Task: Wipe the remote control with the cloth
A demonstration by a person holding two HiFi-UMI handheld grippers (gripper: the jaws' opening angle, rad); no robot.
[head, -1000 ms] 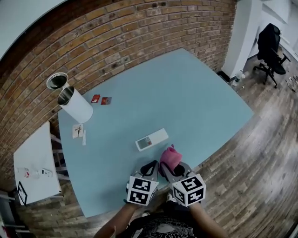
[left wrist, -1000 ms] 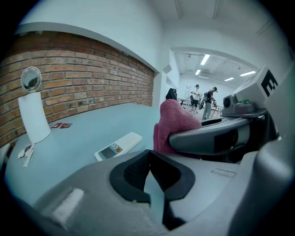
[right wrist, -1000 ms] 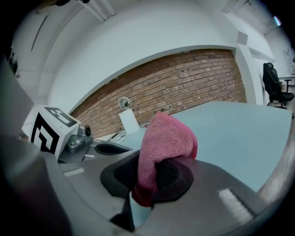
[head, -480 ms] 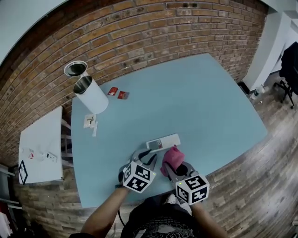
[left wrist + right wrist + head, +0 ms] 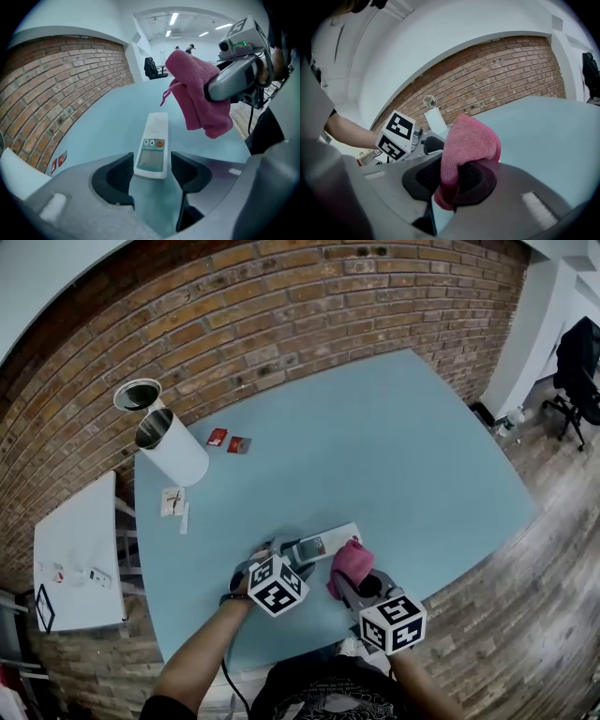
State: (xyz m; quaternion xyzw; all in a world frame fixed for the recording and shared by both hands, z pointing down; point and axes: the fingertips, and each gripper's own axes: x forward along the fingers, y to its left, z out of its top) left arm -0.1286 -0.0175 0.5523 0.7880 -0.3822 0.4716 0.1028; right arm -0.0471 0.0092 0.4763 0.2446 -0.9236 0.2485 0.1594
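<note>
A white remote control (image 5: 324, 545) with a small screen and an orange button lies on the light-blue table (image 5: 403, 446). My left gripper (image 5: 282, 555) points down at its near end. In the left gripper view the remote (image 5: 153, 146) lies between the two dark pads (image 5: 120, 174), which have just been opening and stand apart from its sides. My right gripper (image 5: 355, 581) is shut on a folded pink cloth (image 5: 350, 562). It holds the cloth (image 5: 199, 91) just above the table beside the remote's right side. The cloth (image 5: 468, 140) is pinched between the right gripper's (image 5: 450, 177) pads.
A white cylinder (image 5: 173, 452) and a metal can (image 5: 139, 396) stand at the table's far left corner. Two small red cards (image 5: 228, 441) and paper scraps (image 5: 173, 502) lie near them. A white side table (image 5: 75, 554) stands left; a brick wall runs behind.
My left gripper has gone forward and down to the remote and opened, its jaws now either side of the near end. The right gripper with the cloth has edged closer to the remote.
</note>
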